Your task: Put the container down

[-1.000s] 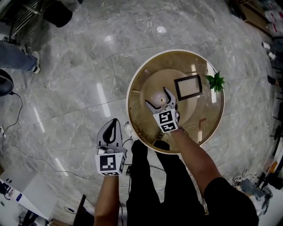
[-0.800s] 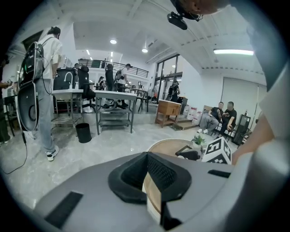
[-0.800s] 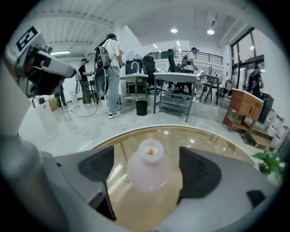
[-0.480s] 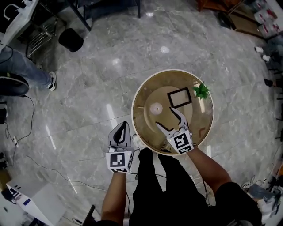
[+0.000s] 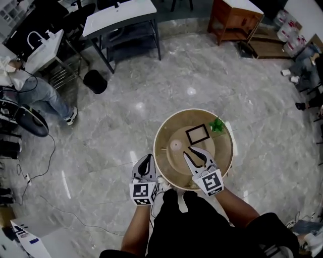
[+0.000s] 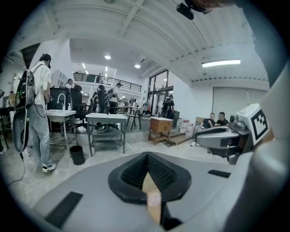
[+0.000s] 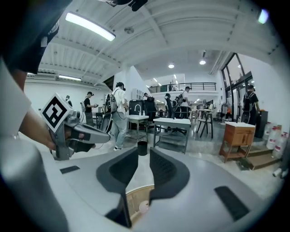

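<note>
A small pale container (image 5: 175,145) stands on the round tan table (image 5: 222,158), free of both grippers. My right gripper (image 5: 193,150) hovers over the table's near side, right of the container. Its jaws are closing to a narrow gap with nothing between them. In the right gripper view the container (image 7: 143,207) shows low beneath the right gripper (image 7: 143,156). My left gripper (image 5: 146,158) hangs shut just off the table's left rim. The left gripper (image 6: 147,158) also shows the container (image 6: 153,199) below its meeting jaws.
A black picture frame (image 5: 197,133) and a small green plant (image 5: 218,124) sit on the table's far side. Around it lie glossy marble floor, a grey bench (image 5: 121,20), a black bin (image 5: 95,81), a wooden cabinet (image 5: 234,15) and a seated person (image 5: 38,95).
My right gripper has drawn back from the container, which it was open around, toward the table's near edge, and its jaws have narrowed. The container stays on the table. The head view now takes in more room.
</note>
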Tool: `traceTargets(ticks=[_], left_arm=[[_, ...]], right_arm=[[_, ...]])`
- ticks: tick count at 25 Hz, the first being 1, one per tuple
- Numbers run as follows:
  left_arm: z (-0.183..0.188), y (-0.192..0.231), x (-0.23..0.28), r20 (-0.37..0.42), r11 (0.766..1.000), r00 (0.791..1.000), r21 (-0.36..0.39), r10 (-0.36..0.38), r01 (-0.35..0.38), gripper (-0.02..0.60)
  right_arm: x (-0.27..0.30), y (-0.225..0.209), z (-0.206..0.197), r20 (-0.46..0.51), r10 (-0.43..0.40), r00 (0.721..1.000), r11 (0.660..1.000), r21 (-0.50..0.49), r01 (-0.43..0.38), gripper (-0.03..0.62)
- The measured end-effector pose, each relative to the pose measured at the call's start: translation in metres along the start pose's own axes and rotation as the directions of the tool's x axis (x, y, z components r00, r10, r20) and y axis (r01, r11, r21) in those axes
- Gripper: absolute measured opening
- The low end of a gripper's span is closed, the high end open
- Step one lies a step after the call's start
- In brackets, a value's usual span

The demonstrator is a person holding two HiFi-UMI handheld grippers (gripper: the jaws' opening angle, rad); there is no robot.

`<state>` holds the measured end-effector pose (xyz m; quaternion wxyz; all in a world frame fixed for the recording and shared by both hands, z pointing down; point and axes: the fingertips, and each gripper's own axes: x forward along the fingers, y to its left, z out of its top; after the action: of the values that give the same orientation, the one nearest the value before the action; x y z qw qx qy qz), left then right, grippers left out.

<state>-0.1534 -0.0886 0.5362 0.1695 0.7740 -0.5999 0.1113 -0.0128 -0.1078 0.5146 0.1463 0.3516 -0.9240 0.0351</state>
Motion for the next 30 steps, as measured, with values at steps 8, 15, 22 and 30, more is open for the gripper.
traceTargets(ticks=[8,15,22,30], left_arm=[[0.034,-0.013,-0.030,0.030,0.997,1.000,-0.071,0.000,0.002,-0.008],[0.060,-0.031,-0.056,0.107,0.994,0.994,-0.109,-0.019,0.030,-0.006],[0.084,-0.039,-0.063,0.175,0.996,0.985,-0.087,-0.008,0.024,-0.006],[0.089,-0.045,-0.057,0.174,0.997,0.984,-0.069,-0.030,0.042,-0.006]], right_arm=[[-0.041,0.003,0.052,0.096,-0.022,0.995,1.000,-0.017,0.024,0.000],[-0.074,0.007,0.095,0.170,-0.067,0.983,0.996,-0.049,0.076,-0.002],[-0.084,0.000,0.115,0.213,-0.082,0.974,0.994,-0.051,0.095,-0.002],[-0.087,-0.013,0.124,0.239,-0.109,0.965,0.993,-0.012,0.115,-0.002]])
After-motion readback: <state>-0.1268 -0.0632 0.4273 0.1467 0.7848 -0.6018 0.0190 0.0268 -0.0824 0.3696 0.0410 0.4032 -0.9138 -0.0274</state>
